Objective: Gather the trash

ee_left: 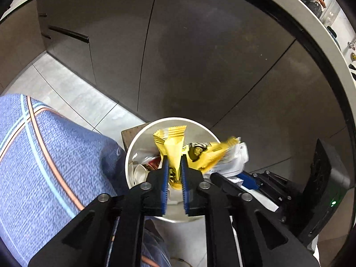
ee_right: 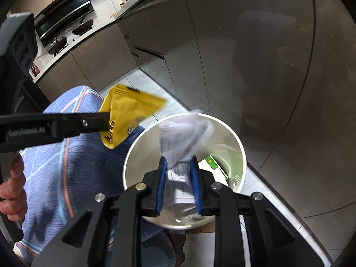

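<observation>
My left gripper (ee_left: pixel 174 158) hangs over a white bin (ee_left: pixel 131 153), its jaws a little apart. A folded yellow wrapper (ee_left: pixel 171 146) stands loosely between the blue pads. In the right wrist view that wrapper (ee_right: pixel 129 111) sticks out past the left gripper (ee_right: pixel 109 116), just left of the bin (ee_right: pixel 242 151). My right gripper (ee_right: pixel 178 159) is over the bin's mouth, jaws apart. Crumpled white paper (ee_right: pixel 184 131), blurred, sits loosely between its pads. In the left wrist view the right gripper (ee_left: pixel 231 176) is at the bin's right rim, with the paper (ee_left: pixel 238 162) and a second, blurred yellow wrapper (ee_left: pixel 213 153).
The bin holds a green packet (ee_right: pixel 213 162) and a white cup (ee_left: pixel 140 173). A blue patterned cloth (ee_left: pixel 55 155) lies close on its left. Dark cabinet fronts (ee_left: pixel 178 55) stand behind it above a tiled floor (ee_left: pixel 73 98). A person's hand (ee_right: pixel 11 189) grips the left tool.
</observation>
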The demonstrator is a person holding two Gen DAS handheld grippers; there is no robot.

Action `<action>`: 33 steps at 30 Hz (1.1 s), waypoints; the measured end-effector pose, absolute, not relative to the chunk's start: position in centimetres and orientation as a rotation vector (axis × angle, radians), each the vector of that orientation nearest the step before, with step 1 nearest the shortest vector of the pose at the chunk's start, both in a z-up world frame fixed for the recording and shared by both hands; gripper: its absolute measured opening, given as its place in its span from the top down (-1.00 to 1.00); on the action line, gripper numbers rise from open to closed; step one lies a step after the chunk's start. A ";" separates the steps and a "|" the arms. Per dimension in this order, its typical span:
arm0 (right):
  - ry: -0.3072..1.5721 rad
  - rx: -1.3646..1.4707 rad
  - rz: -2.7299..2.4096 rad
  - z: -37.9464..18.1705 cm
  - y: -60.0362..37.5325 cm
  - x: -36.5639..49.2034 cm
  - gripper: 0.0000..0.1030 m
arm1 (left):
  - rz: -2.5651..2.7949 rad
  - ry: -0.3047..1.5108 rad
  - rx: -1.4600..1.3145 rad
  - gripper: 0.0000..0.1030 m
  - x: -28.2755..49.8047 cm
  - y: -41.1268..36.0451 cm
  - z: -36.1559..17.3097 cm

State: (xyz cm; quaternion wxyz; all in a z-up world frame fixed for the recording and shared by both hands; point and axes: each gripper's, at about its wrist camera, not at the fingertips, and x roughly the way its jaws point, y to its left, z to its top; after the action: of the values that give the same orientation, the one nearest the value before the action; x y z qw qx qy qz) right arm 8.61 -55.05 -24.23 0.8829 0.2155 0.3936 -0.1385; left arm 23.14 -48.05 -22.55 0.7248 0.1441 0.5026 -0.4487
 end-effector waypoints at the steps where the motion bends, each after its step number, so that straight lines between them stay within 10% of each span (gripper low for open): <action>1: 0.823 0.446 -0.284 -24.5 -55.2 8.8 0.34 | -0.984 1.107 0.319 0.29 23.3 -48.1 -22.6; 4: 0.826 0.428 -0.280 -25.1 -55.2 9.1 -0.07 | -0.948 1.065 0.307 -0.17 23.9 -48.1 -22.5; 14: 0.834 0.424 -0.280 -26.2 -55.1 7.9 -0.91 | -0.880 1.007 0.273 -0.83 24.9 -47.6 -22.1; 33: 0.743 0.298 -0.333 -15.2 -49.9 7.3 -0.94 | -0.643 0.805 0.221 -0.83 21.8 -36.3 -11.4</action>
State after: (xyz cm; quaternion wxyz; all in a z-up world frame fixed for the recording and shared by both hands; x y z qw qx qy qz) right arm 7.29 -49.91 -15.17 0.9074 0.1444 0.3602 -0.1616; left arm 21.78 -36.34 -11.42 0.8644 0.1053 0.3841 -0.3068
